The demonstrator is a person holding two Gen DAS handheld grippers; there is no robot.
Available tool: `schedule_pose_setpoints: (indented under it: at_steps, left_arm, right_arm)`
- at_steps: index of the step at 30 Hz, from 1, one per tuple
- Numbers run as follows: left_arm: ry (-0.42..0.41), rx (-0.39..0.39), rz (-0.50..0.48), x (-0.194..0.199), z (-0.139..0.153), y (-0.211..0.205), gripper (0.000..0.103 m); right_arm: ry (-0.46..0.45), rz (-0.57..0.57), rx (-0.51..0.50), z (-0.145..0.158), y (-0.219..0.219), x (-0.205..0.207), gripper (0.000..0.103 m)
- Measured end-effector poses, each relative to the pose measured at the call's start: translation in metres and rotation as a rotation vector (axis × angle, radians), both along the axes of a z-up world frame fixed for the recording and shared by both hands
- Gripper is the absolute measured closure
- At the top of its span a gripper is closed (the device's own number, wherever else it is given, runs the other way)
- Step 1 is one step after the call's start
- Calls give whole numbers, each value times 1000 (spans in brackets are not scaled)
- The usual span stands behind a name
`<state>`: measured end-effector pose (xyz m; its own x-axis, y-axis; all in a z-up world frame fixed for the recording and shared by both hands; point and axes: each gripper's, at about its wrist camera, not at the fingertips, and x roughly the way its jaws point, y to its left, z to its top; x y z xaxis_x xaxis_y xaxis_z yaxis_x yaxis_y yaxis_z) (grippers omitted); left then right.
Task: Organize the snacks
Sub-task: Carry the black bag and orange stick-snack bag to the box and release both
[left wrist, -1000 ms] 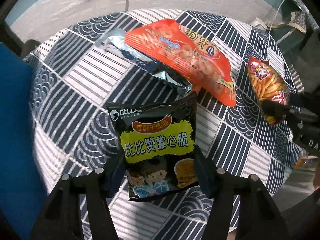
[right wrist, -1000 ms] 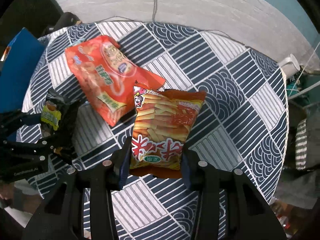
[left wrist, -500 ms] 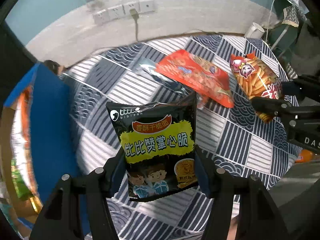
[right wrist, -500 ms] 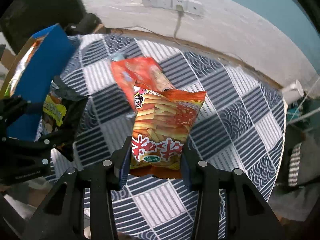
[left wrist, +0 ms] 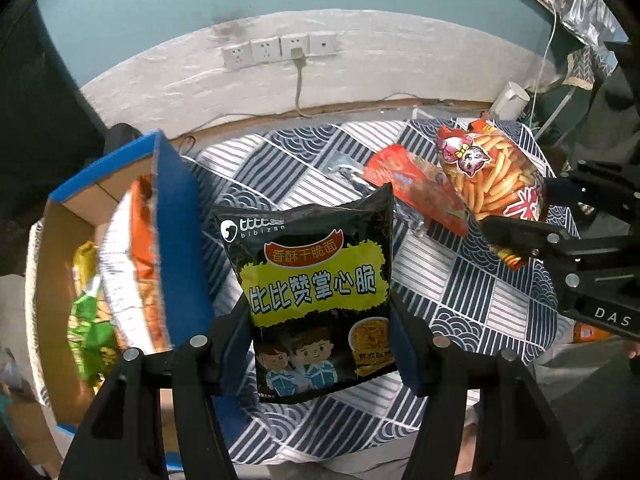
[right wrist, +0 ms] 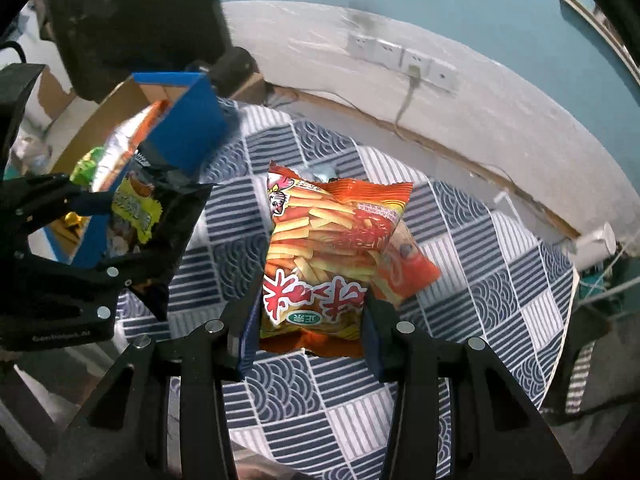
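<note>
While both grippers carry snacks above the patterned table [left wrist: 460,280], the left gripper [left wrist: 320,336] clamps a black noodle bag [left wrist: 312,280] and the right gripper [right wrist: 310,330] an orange fries bag [right wrist: 328,256]. Judged next: lowering them into the blue box [left wrist: 176,216] at nine o'clock.

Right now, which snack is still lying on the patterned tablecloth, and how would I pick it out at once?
Start at the round table with the navy and white patterned tablecloth, which stands before the wall sockets. Near its far side lies a flat orange-red foil snack bag, silver inside showing at its torn end. Unlike the black noodle-snack packet in the left gripper and the orange fries-print packet in the right gripper, nothing holds it.
</note>
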<state>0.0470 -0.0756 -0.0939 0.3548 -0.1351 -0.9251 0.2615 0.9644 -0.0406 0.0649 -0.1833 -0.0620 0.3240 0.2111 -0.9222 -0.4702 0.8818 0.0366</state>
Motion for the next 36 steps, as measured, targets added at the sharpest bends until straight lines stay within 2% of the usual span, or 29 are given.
schedule_pose_setpoints:
  at_steps: [16,36]
  left_arm:
    - [-119,66,8,-19,35,38,40]
    - [-161,54,132,-27,48,105,40]
  right_arm:
    - [-33,95,35,29,55,-6,61]
    - [-31,188,71,38,129,2,61]
